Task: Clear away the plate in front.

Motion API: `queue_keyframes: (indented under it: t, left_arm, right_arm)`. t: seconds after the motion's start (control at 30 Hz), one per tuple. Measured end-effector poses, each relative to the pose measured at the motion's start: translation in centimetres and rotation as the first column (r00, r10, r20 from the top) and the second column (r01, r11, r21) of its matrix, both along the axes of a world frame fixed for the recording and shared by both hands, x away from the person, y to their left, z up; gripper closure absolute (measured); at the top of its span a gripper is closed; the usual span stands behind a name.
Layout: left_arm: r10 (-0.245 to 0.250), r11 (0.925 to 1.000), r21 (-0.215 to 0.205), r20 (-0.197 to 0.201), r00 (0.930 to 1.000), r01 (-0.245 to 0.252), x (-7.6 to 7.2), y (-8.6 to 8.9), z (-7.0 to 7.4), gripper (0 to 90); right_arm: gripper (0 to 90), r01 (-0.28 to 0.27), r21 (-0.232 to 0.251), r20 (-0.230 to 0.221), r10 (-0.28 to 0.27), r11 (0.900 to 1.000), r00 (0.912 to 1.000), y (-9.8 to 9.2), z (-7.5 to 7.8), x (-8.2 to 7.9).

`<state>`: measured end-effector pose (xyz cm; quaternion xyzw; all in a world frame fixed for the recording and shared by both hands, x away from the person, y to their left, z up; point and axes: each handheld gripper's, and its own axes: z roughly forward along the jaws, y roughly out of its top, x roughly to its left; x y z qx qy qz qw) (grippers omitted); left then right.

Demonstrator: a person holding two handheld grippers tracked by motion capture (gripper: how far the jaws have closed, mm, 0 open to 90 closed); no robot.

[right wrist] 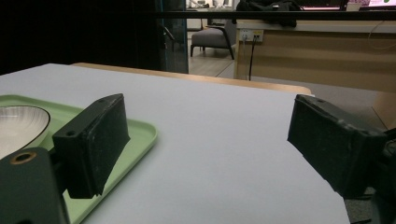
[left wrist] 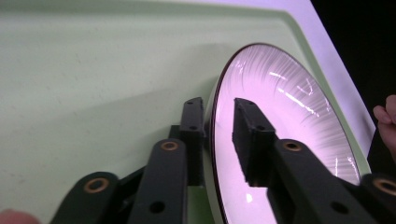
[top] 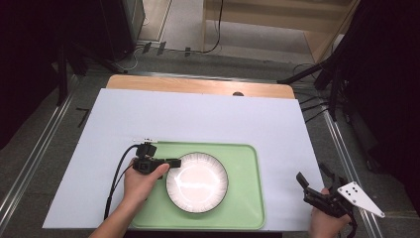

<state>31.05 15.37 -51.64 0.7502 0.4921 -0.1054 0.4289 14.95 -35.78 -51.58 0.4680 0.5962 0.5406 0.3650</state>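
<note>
A white plate (top: 198,182) with a dark rim lies on a green tray (top: 242,198) at the table's near side. My left gripper (top: 176,162) is at the plate's left rim, held in a hand. In the left gripper view its jaws stand narrowly open astride the rim of the plate (left wrist: 289,107): one jaw under it against the tray (left wrist: 93,70), the other over the plate's inside. My right gripper (top: 311,172) hangs wide open off the near right corner of the table, holding nothing. Its own view shows the plate (right wrist: 18,121) and tray (right wrist: 140,128) to the left.
A pale sheet (top: 198,119) covers the wooden table (top: 198,85), bare beyond the tray. Cables and dark stands lie on the floor around the table. Fingers of a hand (left wrist: 387,116) show at the right edge of the left gripper view.
</note>
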Motion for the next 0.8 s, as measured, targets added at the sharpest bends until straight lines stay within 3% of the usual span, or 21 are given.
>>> queue_keyframes:
  t: [0.1,0.23,0.37,0.43,0.57,0.67,0.8]
  left_arm:
    - [-0.014,0.9999,-0.009,0.014,0.9998,0.014,0.0,0.2,0.2,58.9]
    - [-0.025,0.9997,0.001,0.065,0.9976,0.025,-0.4,0.2,0.5,38.6]
    - [-0.028,0.9986,-0.042,0.109,0.9937,0.033,-0.6,0.4,0.9,24.9]
    - [-0.019,0.998,-0.056,0.148,0.9888,0.028,-0.8,0.5,1.2,16.6]
    - [-0.046,0.9905,-0.117,0.208,0.9769,0.072,-1.1,1.3,1.7,1.8]
    - [-0.037,0.9912,-0.113,0.258,0.9654,0.068,-1.4,1.8,2.1,0.0]
    - [-0.02,0.9941,-0.097,0.284,0.9586,0.05,-1.6,2.4,2.4,0.0]
  right_arm:
    - [12.7,0.001,0.0,-0.001,-0.001,1.0,1.0,0.0,0.0,0.0]
    - [12.7,0.0,0.0,-0.003,0.0,1.0,1.0,0.1,0.0,0.0]
    - [12.7,-0.001,-0.002,-0.003,0.001,1.0,1.0,0.1,0.0,0.0]
    - [12.7,-0.002,-0.003,-0.004,0.002,1.0,1.0,0.1,0.0,0.0]
    - [12.7,-0.003,-0.004,-0.005,0.003,1.0,1.0,0.1,0.0,0.0]
    - [12.7,-0.003,-0.005,-0.002,0.003,1.0,1.0,0.1,0.0,0.0]
    - [12.7,-0.002,-0.004,-0.005,0.002,1.0,1.0,0.1,0.0,0.0]
